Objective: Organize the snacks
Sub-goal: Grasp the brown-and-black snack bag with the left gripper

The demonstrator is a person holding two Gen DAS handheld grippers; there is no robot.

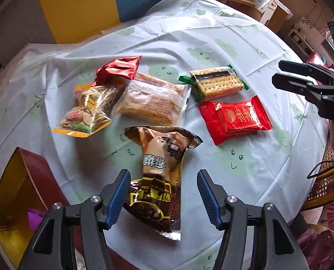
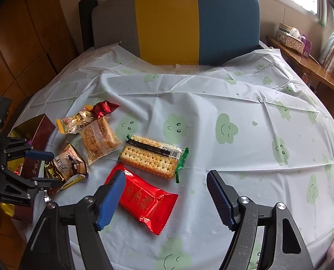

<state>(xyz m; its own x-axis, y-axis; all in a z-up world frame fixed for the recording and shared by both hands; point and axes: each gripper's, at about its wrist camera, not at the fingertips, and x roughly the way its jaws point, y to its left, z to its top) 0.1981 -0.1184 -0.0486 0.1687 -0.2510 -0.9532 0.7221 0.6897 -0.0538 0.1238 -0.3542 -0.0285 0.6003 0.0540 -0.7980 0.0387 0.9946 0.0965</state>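
Note:
Several snack packs lie on the table. My left gripper (image 1: 163, 180) is open, its blue pads on either side of a brown pack (image 1: 160, 180), also seen in the right wrist view (image 2: 65, 164). A red pack (image 1: 234, 118) (image 2: 144, 198) lies to the right, with a cracker pack (image 1: 214, 82) (image 2: 153, 157) behind it. A clear cake pack (image 1: 151, 101) (image 2: 99, 138), an orange-edged pack (image 1: 88, 110) (image 2: 76, 121) and a dark red pack (image 1: 119, 68) (image 2: 103, 108) lie at the left. My right gripper (image 2: 167, 186) is open and empty above the red pack.
A maroon box with gold lining (image 1: 20, 184) (image 2: 36, 128) stands open at the table's left edge, something purple inside. The table wears a pale cloth with green clouds (image 2: 212, 103). A yellow and blue chair back (image 2: 196, 22) stands behind. A wooden shelf (image 2: 302, 60) is at the right.

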